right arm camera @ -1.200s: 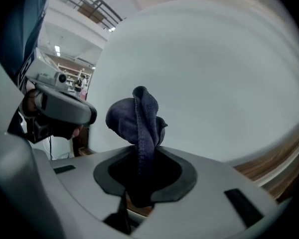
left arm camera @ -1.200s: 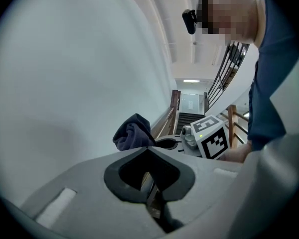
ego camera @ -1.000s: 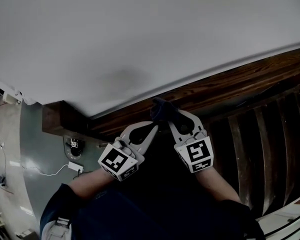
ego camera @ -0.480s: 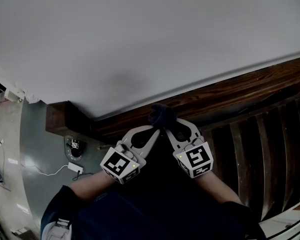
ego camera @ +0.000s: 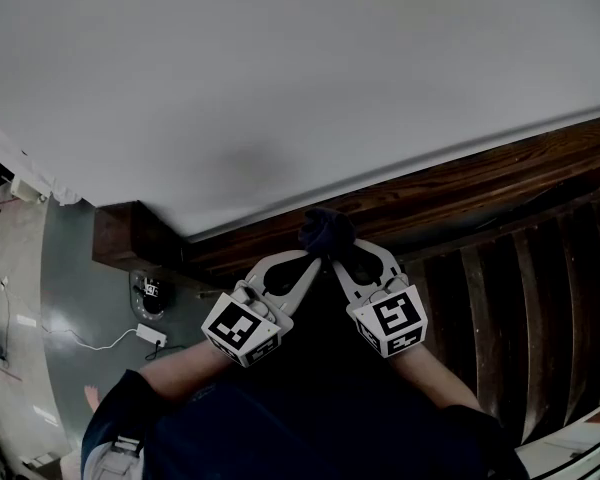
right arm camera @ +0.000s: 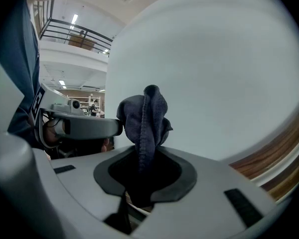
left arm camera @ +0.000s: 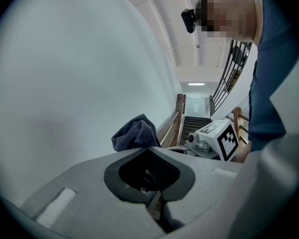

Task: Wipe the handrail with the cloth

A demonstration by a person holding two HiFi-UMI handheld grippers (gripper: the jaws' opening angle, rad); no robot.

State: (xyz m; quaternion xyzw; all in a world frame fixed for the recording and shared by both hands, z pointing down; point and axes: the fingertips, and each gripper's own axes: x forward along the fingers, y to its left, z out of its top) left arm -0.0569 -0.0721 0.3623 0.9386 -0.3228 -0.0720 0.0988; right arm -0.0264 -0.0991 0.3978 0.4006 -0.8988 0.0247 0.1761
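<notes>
A dark blue cloth (ego camera: 326, 232) is bunched on the dark wooden handrail (ego camera: 460, 183), which runs diagonally under the white wall. My right gripper (ego camera: 338, 259) is shut on the cloth; in the right gripper view the cloth (right arm camera: 145, 121) rises out of the jaws, with the handrail (right arm camera: 276, 166) at the lower right. My left gripper (ego camera: 312, 259) is shut, its tip against the cloth's left side. In the left gripper view the cloth (left arm camera: 135, 133) sits just past the tip, with no fold seen between the jaws. The two grippers point at each other, almost touching.
The white wall (ego camera: 280, 68) runs close along the rail's far side. Dark balusters (ego camera: 540, 308) drop away at the right. The rail's end block (ego camera: 125, 236) is at the left, above a grey floor with a power strip (ego camera: 150, 334). Stairs (left arm camera: 195, 124) descend ahead.
The left gripper has closed in on the right one, so their tips now meet at the cloth. The cloth and right gripper have shifted slightly down the rail.
</notes>
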